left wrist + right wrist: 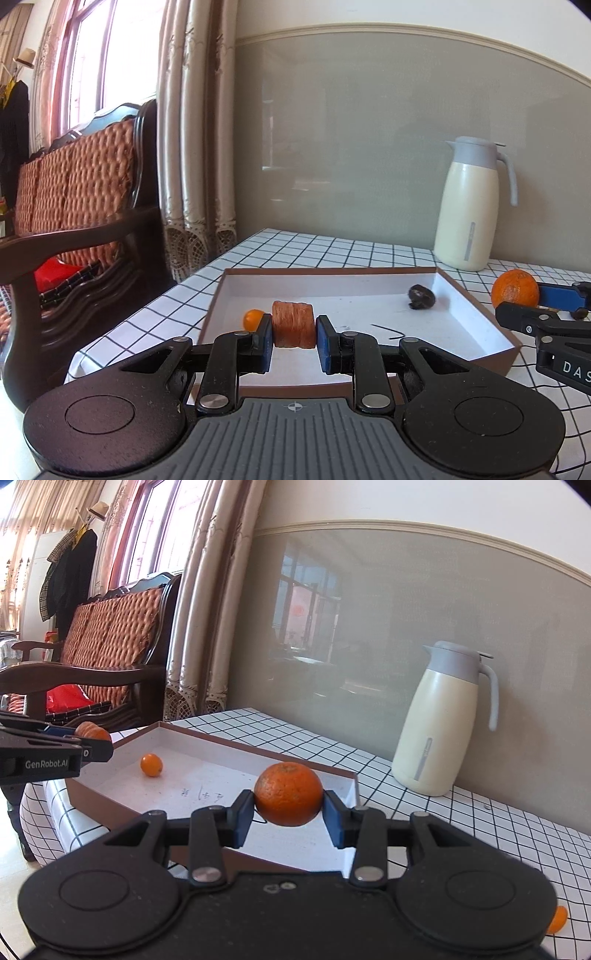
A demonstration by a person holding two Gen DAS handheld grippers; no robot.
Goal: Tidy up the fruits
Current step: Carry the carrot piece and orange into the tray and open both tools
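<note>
My left gripper (pixel 294 326) is shut on a ridged orange-brown fruit (pixel 293 324) and holds it above the near left part of a shallow brown box with a white floor (pixel 369 291). A small orange kumquat (pixel 253 318) and a dark wrinkled fruit (pixel 421 296) lie in the box. My right gripper (pixel 289 805) is shut on a round orange (pixel 289 794) above the box's near right side (pixel 352 786). The kumquat (pixel 151 764) also shows in the right wrist view, and the left gripper with its fruit (pixel 92 732) is at that view's left.
A cream thermos jug with a grey lid (pixel 471 206) stands behind the box on the checked tablecloth (pixel 314 247). Another small orange fruit (pixel 557 919) lies on the cloth at the right. A wooden sofa (pixel 74 206) and curtains (pixel 195 129) are left of the table.
</note>
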